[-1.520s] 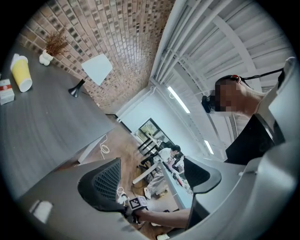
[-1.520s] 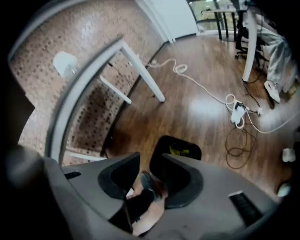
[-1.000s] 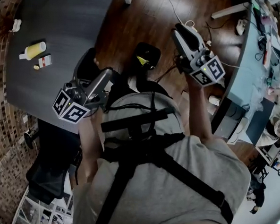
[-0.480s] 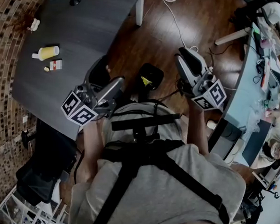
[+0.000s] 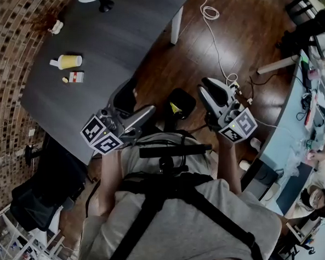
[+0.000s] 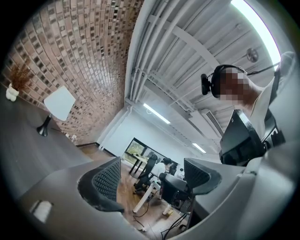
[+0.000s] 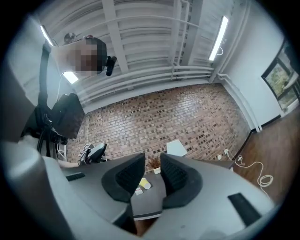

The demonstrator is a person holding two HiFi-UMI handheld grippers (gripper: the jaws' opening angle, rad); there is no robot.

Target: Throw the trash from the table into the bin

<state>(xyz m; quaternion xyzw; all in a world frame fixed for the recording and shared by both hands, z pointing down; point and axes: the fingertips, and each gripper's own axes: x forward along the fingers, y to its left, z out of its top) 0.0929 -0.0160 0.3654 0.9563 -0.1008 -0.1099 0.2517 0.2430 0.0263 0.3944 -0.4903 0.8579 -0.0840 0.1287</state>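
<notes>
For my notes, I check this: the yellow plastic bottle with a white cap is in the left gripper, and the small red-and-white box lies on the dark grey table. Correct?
No. The yellow plastic bottle lies on the dark grey table too, beside the small red-and-white box, as the head view shows; the left gripper is open and empty.

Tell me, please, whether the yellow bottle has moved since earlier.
No. The yellow bottle keeps its place on the grey table, beside the small box; only the view shifted.
</notes>
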